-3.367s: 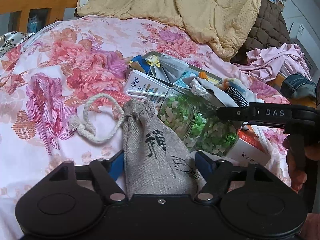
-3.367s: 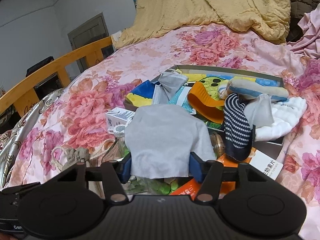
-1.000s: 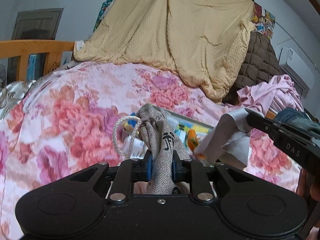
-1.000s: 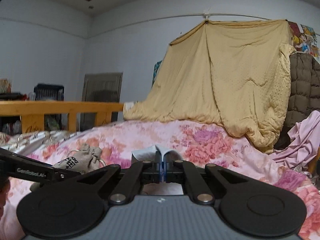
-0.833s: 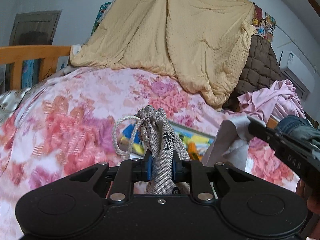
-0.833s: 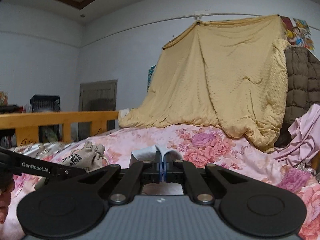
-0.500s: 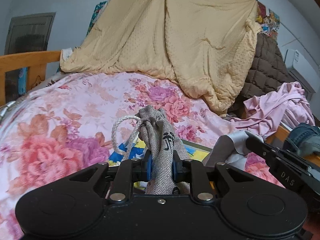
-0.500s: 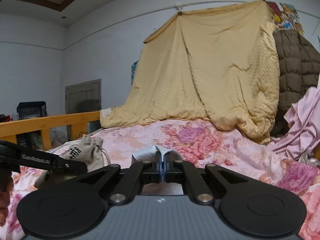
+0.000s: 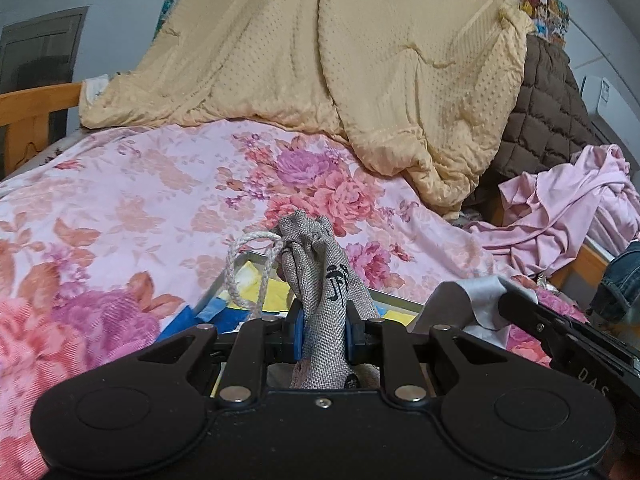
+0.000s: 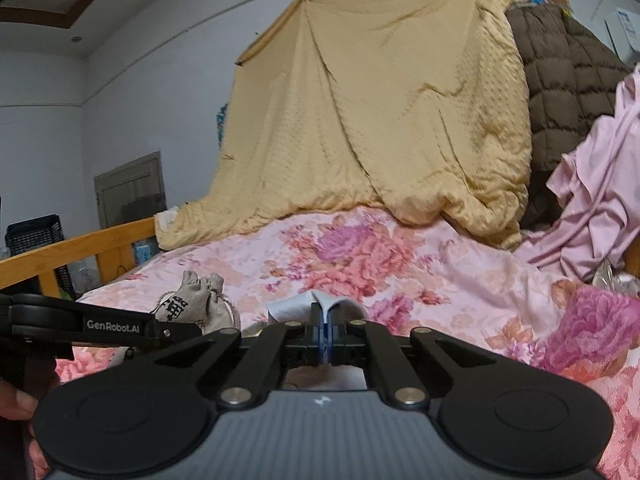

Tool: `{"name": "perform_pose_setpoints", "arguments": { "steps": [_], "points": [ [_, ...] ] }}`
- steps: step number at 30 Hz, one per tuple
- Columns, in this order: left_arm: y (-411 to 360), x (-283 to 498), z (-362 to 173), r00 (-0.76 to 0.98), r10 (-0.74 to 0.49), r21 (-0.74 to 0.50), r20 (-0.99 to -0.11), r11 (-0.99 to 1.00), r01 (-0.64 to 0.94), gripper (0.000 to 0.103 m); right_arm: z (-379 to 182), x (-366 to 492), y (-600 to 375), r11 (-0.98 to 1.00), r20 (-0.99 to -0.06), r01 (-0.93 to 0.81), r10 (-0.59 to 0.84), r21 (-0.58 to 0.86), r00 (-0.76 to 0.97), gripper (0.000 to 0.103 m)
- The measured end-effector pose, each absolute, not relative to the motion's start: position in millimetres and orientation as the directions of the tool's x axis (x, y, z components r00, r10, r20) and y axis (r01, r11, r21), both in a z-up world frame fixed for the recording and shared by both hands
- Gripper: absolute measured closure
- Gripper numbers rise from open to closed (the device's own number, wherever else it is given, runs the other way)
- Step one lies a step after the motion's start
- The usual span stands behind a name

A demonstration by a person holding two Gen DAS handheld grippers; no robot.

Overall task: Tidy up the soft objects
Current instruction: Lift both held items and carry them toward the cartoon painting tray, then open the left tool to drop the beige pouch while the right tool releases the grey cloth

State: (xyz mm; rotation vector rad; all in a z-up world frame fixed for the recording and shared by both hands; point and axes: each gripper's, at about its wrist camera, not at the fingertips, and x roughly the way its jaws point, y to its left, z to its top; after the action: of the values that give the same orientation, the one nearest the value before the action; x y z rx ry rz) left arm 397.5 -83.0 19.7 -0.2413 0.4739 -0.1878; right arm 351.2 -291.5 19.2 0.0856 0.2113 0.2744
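Both tongs clenched: left tongs (image 9: 322, 334) pinching burlap pouch (image 9: 320, 280); right tongs (image 10: 325, 334) pinching grey cloth (image 10: 296, 306).

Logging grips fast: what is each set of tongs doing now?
Left tongs: shut on the grey drawstring pouch.
Right tongs: shut on the grey cloth.

A grey woven pouch (image 9: 324, 280) with black print, a pink floral bedspread (image 9: 140, 208), a yellow dotted blanket (image 9: 320, 60).
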Motion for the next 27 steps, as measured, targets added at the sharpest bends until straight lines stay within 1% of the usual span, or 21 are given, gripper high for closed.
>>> {"name": "perform_pose_setpoints", "arguments": {
  "steps": [10, 16, 25, 27],
  "points": [
    [-110.8, 437.1, 16.0, 0.854, -0.244, -0.279, -0.459, 0.952, 0.122, 0.083, 12.4, 377.1, -319.0, 0.959, -0.253, -0.194, 0.244, 0.207, 0.936, 0.101],
    [-126.2, 456.0, 13.7, 0.834, -0.242, -0.278, -0.496, 0.954, 0.112, 0.083, 7.7, 385.9, -327.9, 0.954, -0.295, -0.172, 0.243, 0.247, 0.924, 0.099],
    [-137.5, 464.9, 3.1, 0.801, -0.249, -0.279, -0.544, 0.954, 0.107, 0.082, 1.6, 392.6, -333.6, 0.957, -0.346, -0.133, 0.219, 0.257, 0.912, 0.098],
    [-136.6, 466.0, -0.3, 0.792, -0.251, -0.289, -0.556, 0.952, 0.100, 0.082, 0.2, 395.0, -334.1, 0.958, -0.367, -0.126, 0.218, 0.259, 0.904, 0.096]
  ]
}}
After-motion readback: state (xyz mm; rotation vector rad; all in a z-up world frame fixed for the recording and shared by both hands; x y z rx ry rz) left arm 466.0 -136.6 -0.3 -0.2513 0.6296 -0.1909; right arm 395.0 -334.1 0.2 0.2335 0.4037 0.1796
